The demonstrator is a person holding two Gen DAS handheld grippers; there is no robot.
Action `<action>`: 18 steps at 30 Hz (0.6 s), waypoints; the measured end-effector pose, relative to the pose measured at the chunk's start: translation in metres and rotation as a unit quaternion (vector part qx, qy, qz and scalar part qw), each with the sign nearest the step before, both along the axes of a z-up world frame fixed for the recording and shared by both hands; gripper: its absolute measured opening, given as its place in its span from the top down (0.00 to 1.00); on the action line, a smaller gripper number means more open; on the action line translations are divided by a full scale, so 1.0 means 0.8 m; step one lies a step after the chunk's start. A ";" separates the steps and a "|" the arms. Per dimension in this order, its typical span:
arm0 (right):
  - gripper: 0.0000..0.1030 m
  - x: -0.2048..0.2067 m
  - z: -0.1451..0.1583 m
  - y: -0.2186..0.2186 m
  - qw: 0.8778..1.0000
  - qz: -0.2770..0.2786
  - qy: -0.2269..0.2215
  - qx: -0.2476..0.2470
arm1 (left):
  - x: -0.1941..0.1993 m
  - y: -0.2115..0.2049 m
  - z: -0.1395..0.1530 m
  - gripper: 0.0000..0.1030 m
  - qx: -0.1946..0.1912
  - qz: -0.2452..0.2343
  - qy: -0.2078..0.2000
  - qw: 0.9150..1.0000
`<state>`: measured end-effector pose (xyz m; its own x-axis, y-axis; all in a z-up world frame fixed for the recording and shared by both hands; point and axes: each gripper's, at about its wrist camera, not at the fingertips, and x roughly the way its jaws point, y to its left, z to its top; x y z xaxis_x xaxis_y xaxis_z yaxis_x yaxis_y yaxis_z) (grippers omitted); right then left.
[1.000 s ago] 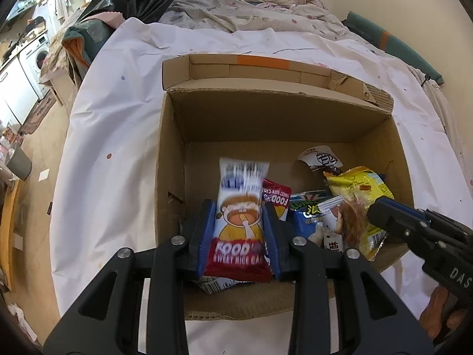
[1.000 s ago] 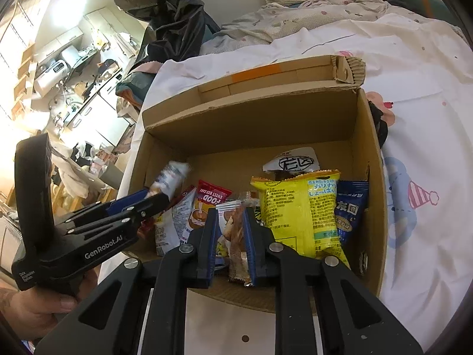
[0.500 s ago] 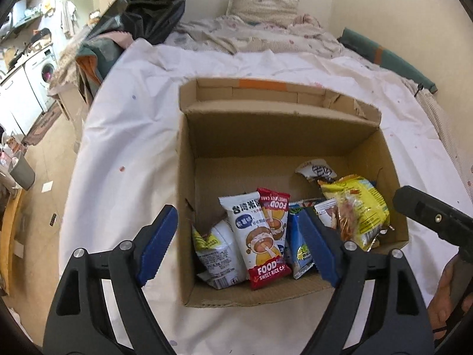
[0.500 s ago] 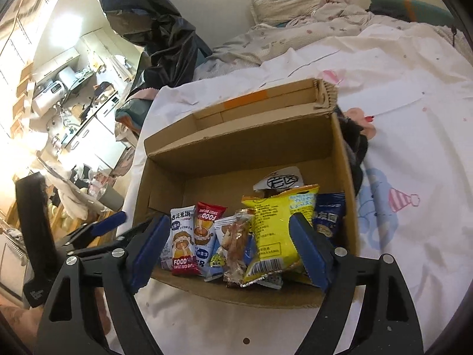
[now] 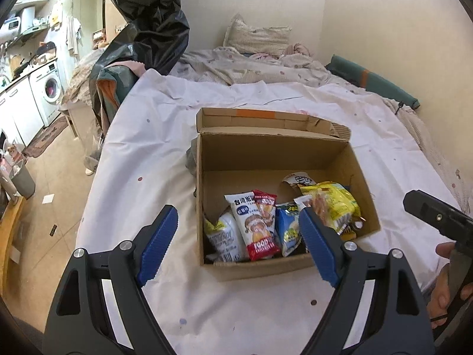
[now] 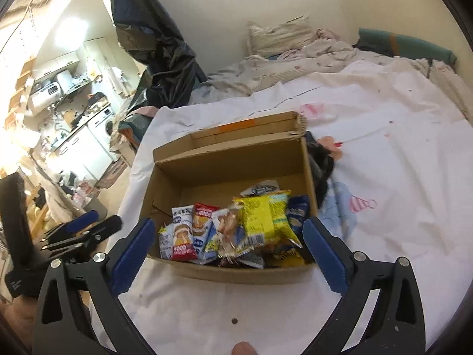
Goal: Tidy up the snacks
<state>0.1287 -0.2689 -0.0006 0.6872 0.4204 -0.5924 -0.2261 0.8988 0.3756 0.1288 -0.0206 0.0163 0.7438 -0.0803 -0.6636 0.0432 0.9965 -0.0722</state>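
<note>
Both tools hang wide open and empty above the near edge of the cardboard box. The left tool frames the left half of the load; the right tool straddles nearly the whole width of the box, its blue pads clear of the cardboard on either side.

The box sits on a white sheet spread over a bed, its far flap folded back so the top is open. Inside, the snacks stand on end, packed against the near wall — a white rice-cake packet and a red packet leaning together on the left, a blue bag beside them, and a yellow bag towards the right. Standing them upright and side by side keeps each label readable and leaves the far half of the box floor free.

With nothing gripped and no loose snack visible on the sheet, the sorting looks close to finished, judging by this alone.
</note>
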 end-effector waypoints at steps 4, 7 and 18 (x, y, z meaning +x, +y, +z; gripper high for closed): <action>0.01 -0.028 0.006 -0.004 1.000 -0.015 -0.011 -0.008 | -0.025 0.006 0.006 0.21 -0.007 0.004 -0.007 1.000; 0.01 -0.046 0.009 -0.003 0.999 -0.021 -0.017 -0.018 | -0.042 0.012 0.008 0.21 -0.012 0.009 -0.011 1.000; 0.00 -0.100 0.006 0.015 0.996 -0.044 -0.055 -0.055 | -0.097 0.012 0.008 0.02 0.017 0.029 -0.047 0.998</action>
<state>0.0486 -0.2566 0.0039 0.7817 0.2923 -0.5509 -0.1780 0.9512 0.2521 0.0511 -0.0111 0.0229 0.8059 -0.0137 -0.5919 -0.0095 0.9993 -0.0361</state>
